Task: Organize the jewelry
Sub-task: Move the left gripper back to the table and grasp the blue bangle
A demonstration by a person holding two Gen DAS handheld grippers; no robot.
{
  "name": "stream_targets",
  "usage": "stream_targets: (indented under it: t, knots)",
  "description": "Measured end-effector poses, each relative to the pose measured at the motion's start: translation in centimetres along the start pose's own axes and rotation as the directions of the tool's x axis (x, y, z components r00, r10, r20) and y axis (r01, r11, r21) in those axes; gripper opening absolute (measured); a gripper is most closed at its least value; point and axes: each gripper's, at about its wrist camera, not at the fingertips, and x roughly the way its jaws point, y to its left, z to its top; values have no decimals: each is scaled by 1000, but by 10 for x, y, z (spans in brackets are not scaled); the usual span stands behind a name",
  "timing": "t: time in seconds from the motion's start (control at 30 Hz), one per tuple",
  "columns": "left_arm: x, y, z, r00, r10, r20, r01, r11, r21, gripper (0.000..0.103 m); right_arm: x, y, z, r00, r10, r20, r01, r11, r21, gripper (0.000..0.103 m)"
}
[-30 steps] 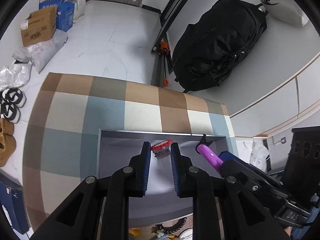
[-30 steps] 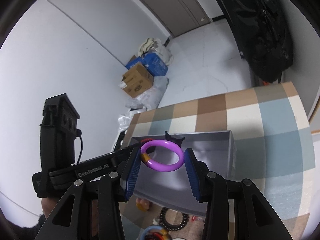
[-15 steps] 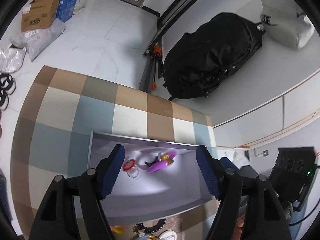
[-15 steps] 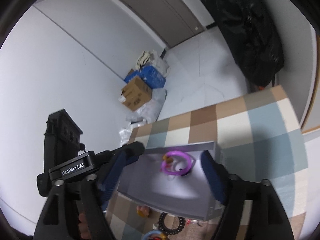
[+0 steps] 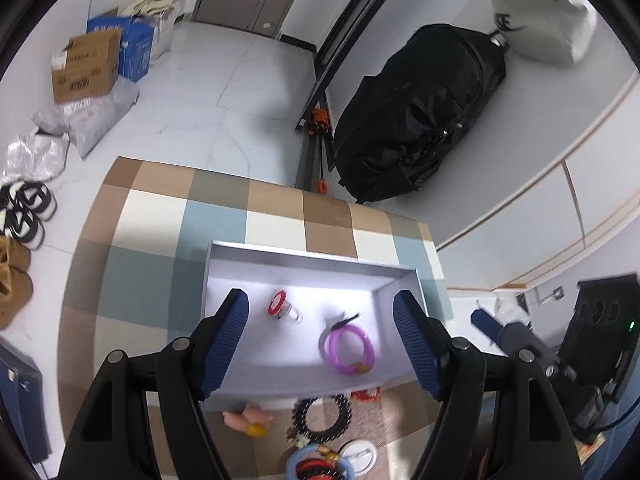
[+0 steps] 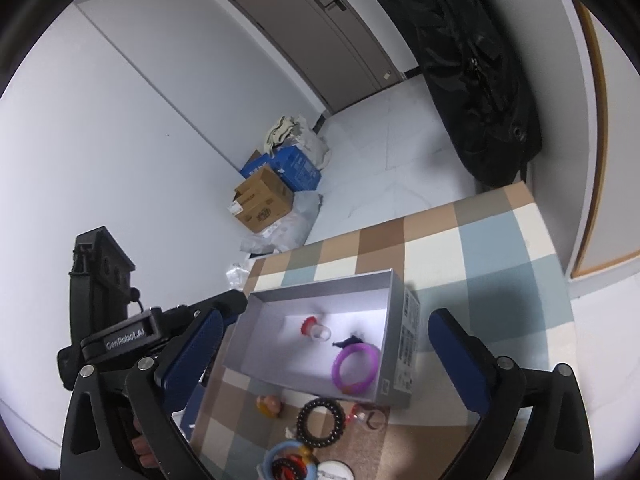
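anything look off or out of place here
Nothing looks spilled or broken. The purple bangle and a small red-topped piece lie in the grey box; the black bead bracelet and other pieces are on the checked cloth outside it.

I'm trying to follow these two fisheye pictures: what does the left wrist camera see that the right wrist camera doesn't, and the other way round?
Only the left wrist view shows the shoes on the floor, the white bag and the whole black backpack.

Only the right wrist view shows the full brown door, the box's printed outer side and the left gripper with fingers of the hand that holds it.

Both show the grey box holding the purple bangle and red-topped piece, the black bead bracelet outside it, and the checked cloth.
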Motion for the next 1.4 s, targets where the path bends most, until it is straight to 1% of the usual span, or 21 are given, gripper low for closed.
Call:
stream_targets:
  t: [0.13, 0.27, 0.33, 0.47, 0.6, 0.73, 0.83, 0.9, 1.03, 1.17, 1.2, 1.27, 1.4]
  knots:
    - [-9, -3, -15, 999, 39, 19, -41, 997, 64, 71, -5, 3, -7, 1000, -25, 2, 25, 999, -25, 103]
    - [-10, 3, -31, 999, 54, -3, -53, 996, 65, 71, -10, 1, -14, 999, -36, 2, 36, 999, -21, 103]
    - [-11, 4, -38, 999, 48, -9, -48, 997, 68, 71, -13, 0, -17, 999, -42, 1, 42, 999, -12, 103]
    - [-17, 5, -55, 999, 21, -25, -18, 994, 108, 71, -19, -5, -27, 998, -57, -4, 57, 998, 5, 103]
    - [-18, 4, -68, 998, 16, -61, -9, 994, 108, 71, -22, -8, -37, 998, -55, -26, 56, 998, 3, 103]
    - [-16, -5, -81, 997, 16, -79, -5, 991, 135, 71, -24, -5, -47, 998, -56, -41, 55, 998, -19, 103]
    - [-9, -12, -92, 993, 14, -118, 4, 989, 151, 71, -27, 0, -52, 998, -52, -37, 51, 998, -43, 103]
    - [-4, -14, -100, 990, 26, -142, -2, 987, 162, 71, -29, 4, -54, 998, -52, -30, 50, 997, -65, 103]
    - [2, -22, -110, 986, 64, -156, -29, 976, 217, 71, -34, 13, -57, 998, -64, -16, 62, 991, -119, 103]
    - [8, -25, -118, 980, 102, -169, -56, 966, 254, 72, -38, 22, -60, 998, -66, -8, 64, 984, -164, 103]
    - [10, -25, -120, 978, 108, -176, -61, 965, 256, 73, -38, 23, -61, 998, -67, -8, 64, 983, -171, 103]
    - [12, -24, -122, 974, 120, -191, -68, 964, 258, 81, -40, 25, -62, 997, -72, -5, 70, 980, -185, 103]
    - [12, -26, -123, 972, 143, -184, -86, 954, 286, 81, -41, 22, -60, 998, -70, -4, 68, 983, -170, 103]
